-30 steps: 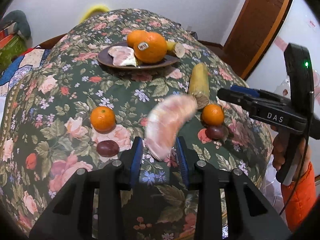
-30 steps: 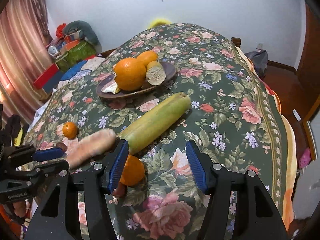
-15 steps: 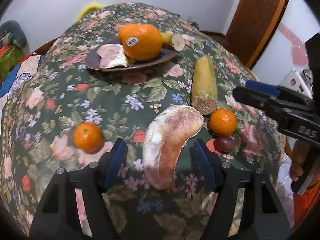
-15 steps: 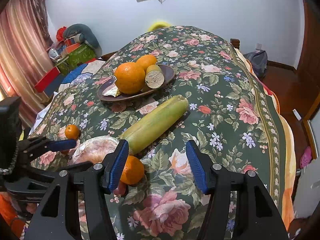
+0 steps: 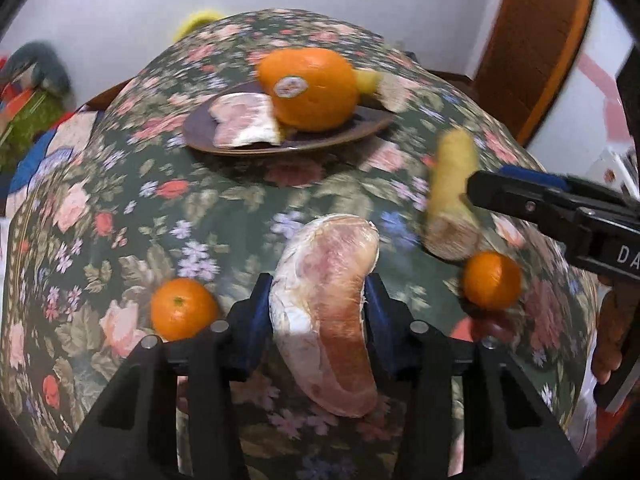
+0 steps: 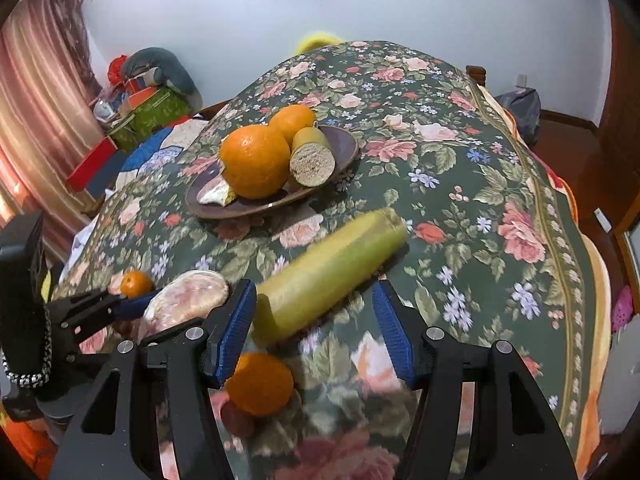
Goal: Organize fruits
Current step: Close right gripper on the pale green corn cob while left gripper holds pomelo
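My left gripper (image 5: 316, 312) is shut on a peeled pomelo segment (image 5: 328, 300), held above the floral tablecloth; it also shows in the right wrist view (image 6: 184, 300). My right gripper (image 6: 314, 328) is open and empty over the near end of a long yellow-green corn cob (image 6: 328, 276). A brown plate (image 5: 248, 144) at the back holds a large orange (image 5: 312, 88), a pomelo piece (image 5: 244, 120) and a cut corn piece (image 6: 312, 158). Small tangerines lie at left (image 5: 182, 314) and right (image 5: 492, 280).
A dark plum (image 6: 236, 416) lies under the near tangerine (image 6: 260, 384). The table (image 6: 500, 184) drops off at the right edge to a wooden floor. Boxes and cushions (image 6: 148, 96) are piled at the left wall.
My left gripper closed on the pomelo segment again and moved forward toward the plate. My right gripper moved slightly forward over the corn cob.
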`<state>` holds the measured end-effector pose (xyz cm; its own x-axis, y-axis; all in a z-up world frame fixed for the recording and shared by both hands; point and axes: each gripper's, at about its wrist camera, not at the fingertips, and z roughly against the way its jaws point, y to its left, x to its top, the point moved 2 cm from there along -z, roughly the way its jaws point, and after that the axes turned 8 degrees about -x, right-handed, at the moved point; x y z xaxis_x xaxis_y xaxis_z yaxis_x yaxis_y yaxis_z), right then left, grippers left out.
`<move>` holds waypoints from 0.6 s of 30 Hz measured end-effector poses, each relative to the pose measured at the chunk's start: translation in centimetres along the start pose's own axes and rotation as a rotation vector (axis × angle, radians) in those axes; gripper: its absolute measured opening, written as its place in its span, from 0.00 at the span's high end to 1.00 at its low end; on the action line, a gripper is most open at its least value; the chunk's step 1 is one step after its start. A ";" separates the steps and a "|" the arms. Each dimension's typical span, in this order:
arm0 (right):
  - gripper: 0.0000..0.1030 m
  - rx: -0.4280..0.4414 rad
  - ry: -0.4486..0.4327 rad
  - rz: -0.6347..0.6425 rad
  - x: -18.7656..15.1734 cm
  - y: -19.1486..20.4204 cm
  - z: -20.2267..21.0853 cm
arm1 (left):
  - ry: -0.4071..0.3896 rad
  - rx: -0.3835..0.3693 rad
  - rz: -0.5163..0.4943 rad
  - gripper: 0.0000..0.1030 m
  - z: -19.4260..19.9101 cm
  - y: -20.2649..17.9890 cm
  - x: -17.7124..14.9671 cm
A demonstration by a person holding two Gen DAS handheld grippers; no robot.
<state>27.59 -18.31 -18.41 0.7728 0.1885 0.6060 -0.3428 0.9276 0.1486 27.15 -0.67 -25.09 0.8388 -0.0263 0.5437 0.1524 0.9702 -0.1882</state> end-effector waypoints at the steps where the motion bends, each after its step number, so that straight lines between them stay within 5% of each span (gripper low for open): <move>1: 0.45 0.008 0.003 -0.013 0.3 -0.1 -0.3 | -0.004 0.006 0.015 0.57 0.0 0.4 0.1; 11: 0.34 -0.036 0.039 0.022 1.0 0.6 -2.6 | -0.004 -0.002 0.007 0.57 -0.3 0.8 0.3; 18: 0.40 -0.024 0.055 0.041 1.1 1.0 -3.9 | 0.010 -0.014 0.018 0.56 -0.5 0.9 0.7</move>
<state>30.19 -15.88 -20.66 0.7869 0.2436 0.5670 -0.3628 0.9259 0.1056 28.14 0.02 -25.27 0.8466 -0.0115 0.5321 0.1445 0.9672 -0.2090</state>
